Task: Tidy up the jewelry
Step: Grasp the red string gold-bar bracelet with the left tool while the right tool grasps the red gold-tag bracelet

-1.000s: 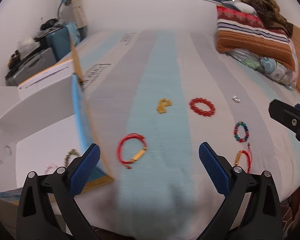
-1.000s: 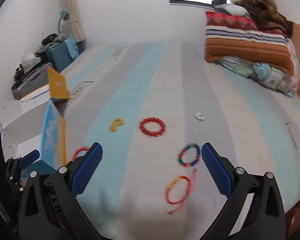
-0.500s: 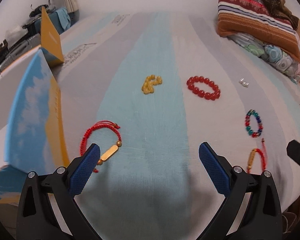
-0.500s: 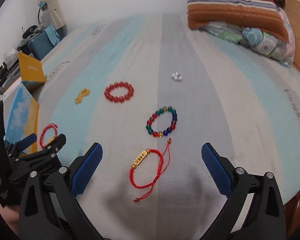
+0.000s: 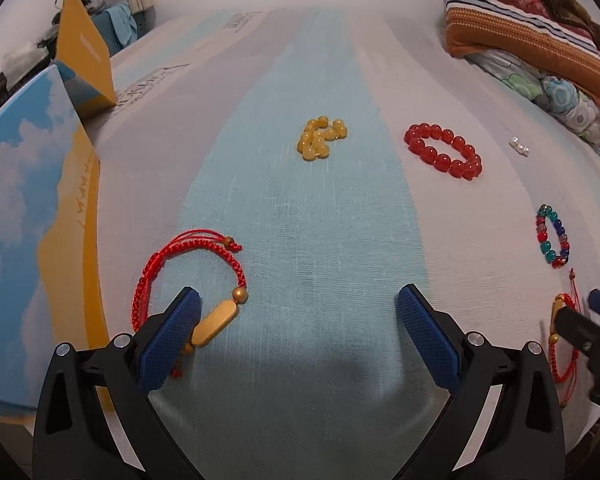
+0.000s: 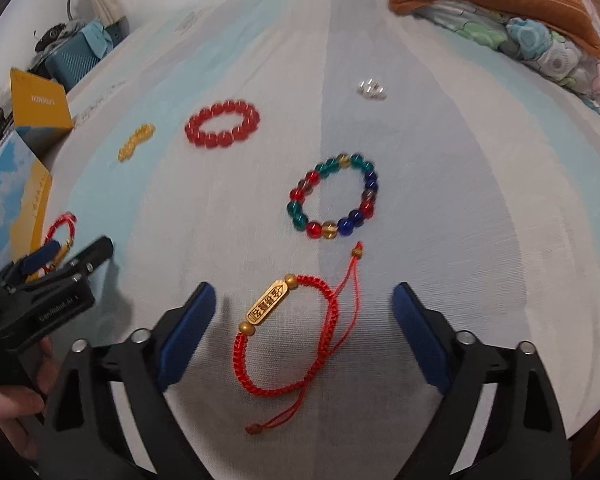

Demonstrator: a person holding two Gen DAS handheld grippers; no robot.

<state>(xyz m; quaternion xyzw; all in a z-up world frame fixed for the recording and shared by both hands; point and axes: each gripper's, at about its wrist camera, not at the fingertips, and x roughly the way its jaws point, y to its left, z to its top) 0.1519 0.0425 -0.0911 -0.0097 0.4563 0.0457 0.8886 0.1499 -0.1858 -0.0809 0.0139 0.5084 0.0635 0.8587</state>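
Jewelry lies spread on a striped bed sheet. My left gripper is open; a red cord bracelet with a gold bar lies by its left finger, partly behind it. My right gripper is open, low over a second red cord bracelet with a gold tag that lies between its fingers. Farther off lie a multicoloured bead bracelet, a red bead bracelet, a bunched yellow bead bracelet and small silver earrings.
An open cardboard box with blue-sky and orange flaps stands at the left edge of the bed. Folded blankets and a pillow are stacked at the far right. A blue case and clutter sit beyond the far left corner.
Both grippers have moved forward and down toward the sheet. The right one now has the tagged red cord bracelet between its fingers; the left one has closed in on the other red cord bracelet.
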